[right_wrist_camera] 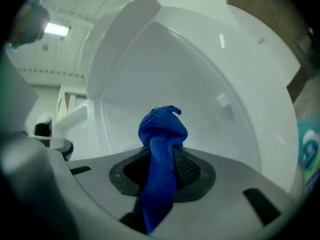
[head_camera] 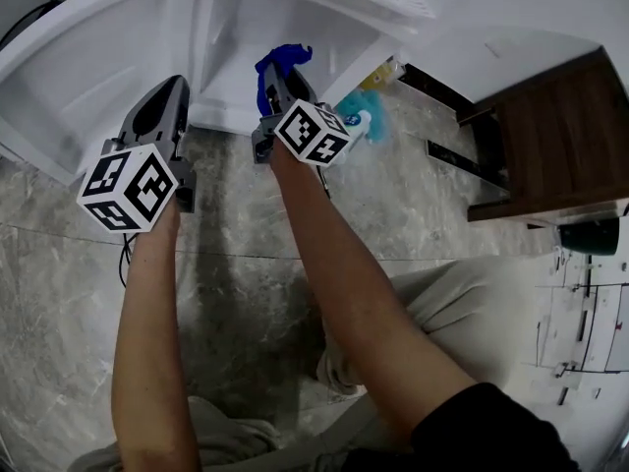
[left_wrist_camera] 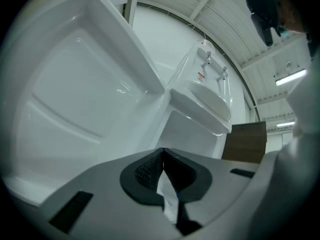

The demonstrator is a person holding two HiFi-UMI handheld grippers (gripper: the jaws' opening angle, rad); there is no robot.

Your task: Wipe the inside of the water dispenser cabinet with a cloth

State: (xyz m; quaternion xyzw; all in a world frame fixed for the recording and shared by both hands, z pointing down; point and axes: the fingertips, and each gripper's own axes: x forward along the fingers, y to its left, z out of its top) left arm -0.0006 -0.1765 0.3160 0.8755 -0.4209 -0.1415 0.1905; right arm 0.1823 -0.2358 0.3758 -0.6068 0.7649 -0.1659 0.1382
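The white water dispenser cabinet (head_camera: 236,37) stands open on the floor ahead, its door (head_camera: 79,77) swung out to the left. My right gripper (head_camera: 280,79) is shut on a blue cloth (head_camera: 283,59) that bunches up above the jaws, right at the cabinet's opening. In the right gripper view the cloth (right_wrist_camera: 162,134) hangs between the pads, with the white inner wall (right_wrist_camera: 200,79) close behind. My left gripper (head_camera: 178,84) hovers beside it over the door's foot. Its jaws meet at the tips (left_wrist_camera: 163,152). The door's inner panel (left_wrist_camera: 80,84) and the dispenser's taps (left_wrist_camera: 212,66) show beyond.
A teal bottle (head_camera: 356,118) stands on the marble floor (head_camera: 256,254) just right of the cabinet. Dark wooden furniture (head_camera: 550,136) stands at the right, with white sheets (head_camera: 590,313) below it. The person's bent legs fill the bottom of the head view.
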